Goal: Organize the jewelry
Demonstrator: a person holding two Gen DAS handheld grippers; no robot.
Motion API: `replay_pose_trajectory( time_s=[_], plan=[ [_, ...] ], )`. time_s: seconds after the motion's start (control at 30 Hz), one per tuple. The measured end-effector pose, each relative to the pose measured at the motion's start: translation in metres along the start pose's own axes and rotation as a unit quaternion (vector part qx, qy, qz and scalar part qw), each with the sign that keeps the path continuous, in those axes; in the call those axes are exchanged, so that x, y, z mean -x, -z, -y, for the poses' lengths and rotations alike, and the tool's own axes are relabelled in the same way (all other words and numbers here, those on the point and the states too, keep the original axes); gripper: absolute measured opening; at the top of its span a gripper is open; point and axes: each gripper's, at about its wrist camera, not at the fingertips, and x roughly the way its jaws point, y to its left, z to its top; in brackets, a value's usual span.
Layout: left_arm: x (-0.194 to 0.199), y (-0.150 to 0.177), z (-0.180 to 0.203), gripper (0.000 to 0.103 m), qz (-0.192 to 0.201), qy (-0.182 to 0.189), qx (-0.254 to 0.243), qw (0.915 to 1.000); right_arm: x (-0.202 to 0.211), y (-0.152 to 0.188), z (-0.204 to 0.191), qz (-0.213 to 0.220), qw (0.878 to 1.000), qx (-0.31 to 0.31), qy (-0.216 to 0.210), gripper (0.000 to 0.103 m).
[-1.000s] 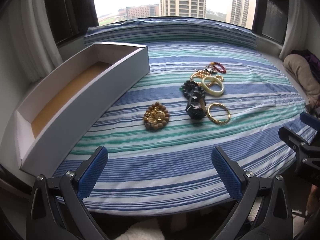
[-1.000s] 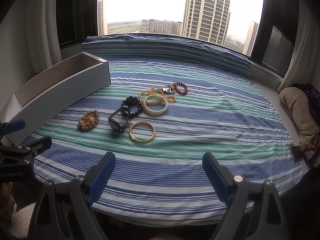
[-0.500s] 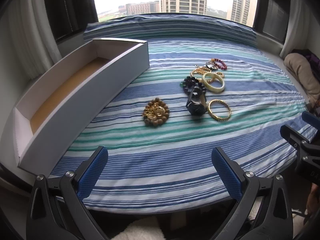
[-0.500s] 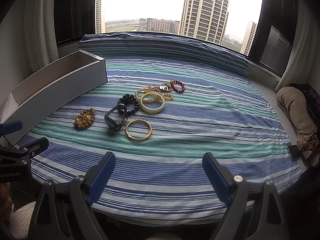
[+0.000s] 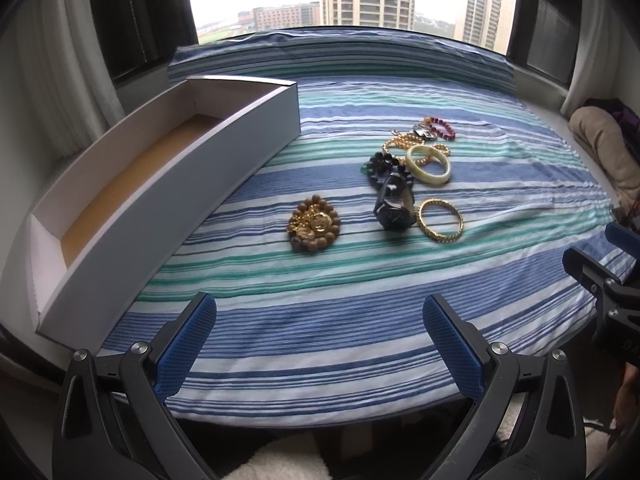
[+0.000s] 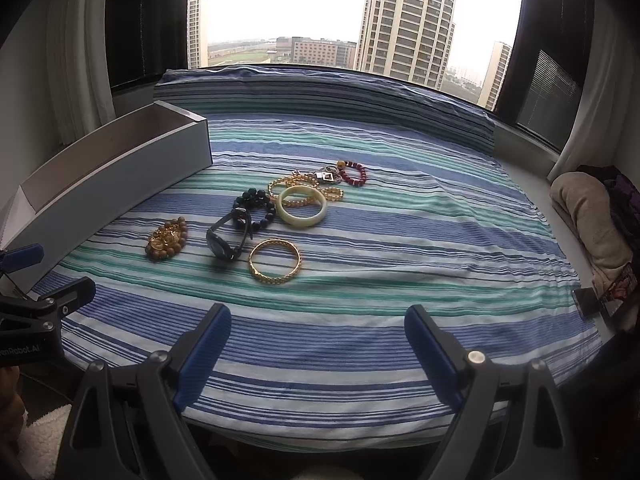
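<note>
Jewelry lies on a striped cloth: a wooden bead bracelet with gold pieces [image 5: 314, 224] [image 6: 166, 238], a dark watch [image 5: 394, 208] [image 6: 224, 239], a gold bangle [image 5: 440, 221] [image 6: 274, 261], a pale jade bangle [image 5: 428, 165] [image 6: 302, 205], dark beads [image 5: 380, 168], gold chains [image 6: 298, 181] and a red bead bracelet [image 5: 440, 128] [image 6: 354, 173]. A long white open box [image 5: 132, 208] [image 6: 100, 184] stands empty at the left. My left gripper [image 5: 319, 340] and right gripper [image 6: 318, 346] are open and empty, near the cloth's front edge, short of the jewelry.
A rolled striped cushion [image 6: 320, 96] lines the window at the back. A beige cloth bundle [image 6: 588, 220] and a small dark item [image 6: 586, 301] lie at the right edge. Curtains hang on both sides.
Both grippers have tilted slightly, so the jewelry and box sit a little lower in view. Nothing on the cloth has moved and both grippers stay open.
</note>
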Motion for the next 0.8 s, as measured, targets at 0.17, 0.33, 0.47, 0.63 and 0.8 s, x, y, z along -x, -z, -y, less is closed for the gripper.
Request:
replay_pose_trajectory(
  time_s=[0.17,0.33,0.47,0.63,0.8],
  plan=[
    [-0.0025,-0.0011,0.0010,0.103,-0.003,0.003,-0.001,1.0000,0.0015,-0.0013,0.0013,0.004,1.000,-0.003,-0.004,0.091],
    [-0.0016,-0.0014,0.0027,0.103,-0.001,0.001,-0.003,1.0000,0.0009,-0.0015,0.0031,0.004,1.000,-0.009,-0.006,0.091],
    [-0.0014,-0.0010,0.0026,0.103,-0.001,0.002,-0.003,1.0000,0.0012,-0.0014,0.0026,0.005,1.000,-0.009,-0.007,0.091],
    [-0.0012,-0.0010,0.0024,0.103,0.001,0.001,-0.002,1.0000,0.0016,-0.0021,0.0026,0.006,1.000,-0.011,-0.008,0.091],
    [-0.0016,-0.0008,-0.0003,0.103,0.001,0.001,0.005,1.0000,0.0025,-0.0022,0.0031,0.008,1.000,-0.011,-0.008,0.091]
  ],
)
